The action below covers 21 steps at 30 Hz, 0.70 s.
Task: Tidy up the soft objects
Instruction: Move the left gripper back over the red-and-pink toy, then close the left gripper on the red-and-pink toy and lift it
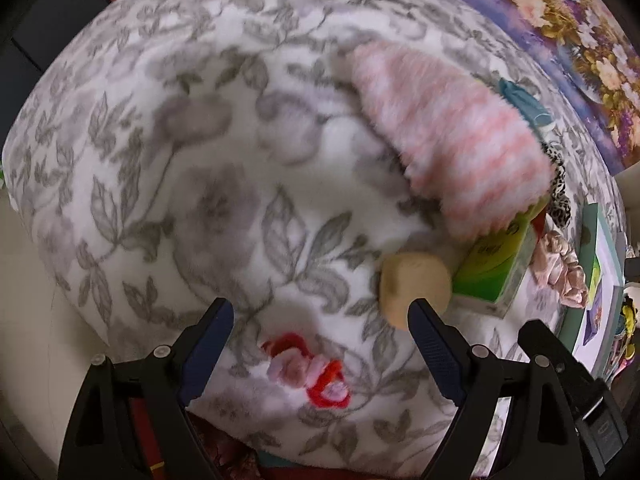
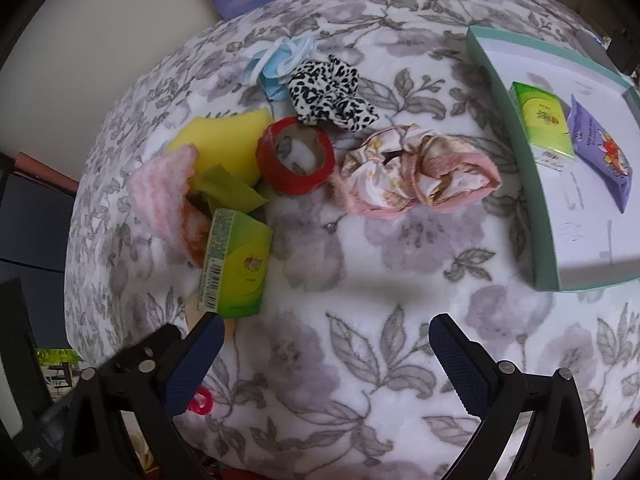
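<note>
Soft objects cluster on a fleecy grey-floral blanket [image 2: 320, 264]: a fuzzy pink-striped sock [image 1: 448, 136], leopard-print scrunchie [image 2: 328, 92], satiny pink scrunchie [image 2: 416, 176], yellow sponge [image 2: 228, 144] and glossy red tape roll [image 2: 296, 160]. A teal-rimmed tray [image 2: 516, 152] sits beside them. The left gripper [image 1: 320, 316] and right gripper [image 2: 324, 332] both gape wide, empty.

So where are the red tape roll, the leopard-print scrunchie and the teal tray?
red tape roll [image 2: 280, 174], right wrist view, on its red outer band.
leopard-print scrunchie [image 2: 328, 94], right wrist view, mid-fabric.
teal tray [image 2: 516, 132], right wrist view, on its left wall.
</note>
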{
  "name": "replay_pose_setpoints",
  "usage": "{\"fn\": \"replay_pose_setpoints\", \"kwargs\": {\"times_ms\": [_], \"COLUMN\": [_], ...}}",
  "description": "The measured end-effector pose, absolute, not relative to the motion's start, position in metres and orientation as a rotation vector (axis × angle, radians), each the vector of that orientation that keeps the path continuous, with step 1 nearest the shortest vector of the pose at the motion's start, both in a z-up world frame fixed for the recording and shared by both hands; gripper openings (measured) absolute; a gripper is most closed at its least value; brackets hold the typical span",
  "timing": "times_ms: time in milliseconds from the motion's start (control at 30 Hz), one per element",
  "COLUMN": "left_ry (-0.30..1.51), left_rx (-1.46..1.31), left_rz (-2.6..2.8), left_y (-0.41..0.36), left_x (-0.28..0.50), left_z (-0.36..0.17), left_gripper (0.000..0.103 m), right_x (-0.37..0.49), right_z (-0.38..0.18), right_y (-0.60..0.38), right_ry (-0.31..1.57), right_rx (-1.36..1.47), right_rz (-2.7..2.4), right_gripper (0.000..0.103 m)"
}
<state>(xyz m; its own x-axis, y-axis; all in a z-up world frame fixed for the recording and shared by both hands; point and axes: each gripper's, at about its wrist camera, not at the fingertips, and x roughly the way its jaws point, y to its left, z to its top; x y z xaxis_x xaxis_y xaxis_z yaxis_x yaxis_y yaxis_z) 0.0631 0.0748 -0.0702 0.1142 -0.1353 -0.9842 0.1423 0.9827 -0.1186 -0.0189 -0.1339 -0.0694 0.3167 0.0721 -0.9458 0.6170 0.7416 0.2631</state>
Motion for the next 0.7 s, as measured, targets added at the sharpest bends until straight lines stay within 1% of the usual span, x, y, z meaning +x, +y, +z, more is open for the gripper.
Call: {"fn": "replay_pose_setpoints", "kwargs": {"times_ms": [333,433,467,500,567,633,700], "left_ry": [1.521,1.537,1.537,1.538,1.541,1.547,1.552], "left_rx": [-0.027,-0.029,-0.028,-0.028,-0.022,-0.018,-0.014], "left_rz": [-0.209,-0.222,-0.227,-0.232,-0.245,-0.260,-0.265], "left_y": [0.101,0.106,0.107,0.109,0.108,0.109,0.104], "left_x": [0.044,0.036,0.033,0.030,0.024,0.018,0.014], "left_z": [-0.086,-0.090,-0.091,-0.091,-0.092,-0.093,-0.095], "left_gripper": [0.089,0.085,0.081,0.071,0.063,0.061,0.050], "right_x": [-0.007,-0.006,-0.007,-0.007,-0.009,-0.009,-0.010], "right_z": [-0.075,-0.077,-0.078,-0.078,-0.079,-0.079,-0.078], "right_y": [-0.109,-0.110,-0.111,-0.111,-0.112,-0.113,-0.112], "right_ry": [1.273,1.278,1.279,1.280,1.279,1.278,1.279], "right_rx": [0.614,0.611,0.615,0.618,0.625,0.630,0.629], "right_rz": [-0.325,-0.339,-0.342,-0.344,-0.349,-0.349,-0.348], "right_gripper": [0.103,0.103,0.103,0.103,0.103,0.103,0.103]}}
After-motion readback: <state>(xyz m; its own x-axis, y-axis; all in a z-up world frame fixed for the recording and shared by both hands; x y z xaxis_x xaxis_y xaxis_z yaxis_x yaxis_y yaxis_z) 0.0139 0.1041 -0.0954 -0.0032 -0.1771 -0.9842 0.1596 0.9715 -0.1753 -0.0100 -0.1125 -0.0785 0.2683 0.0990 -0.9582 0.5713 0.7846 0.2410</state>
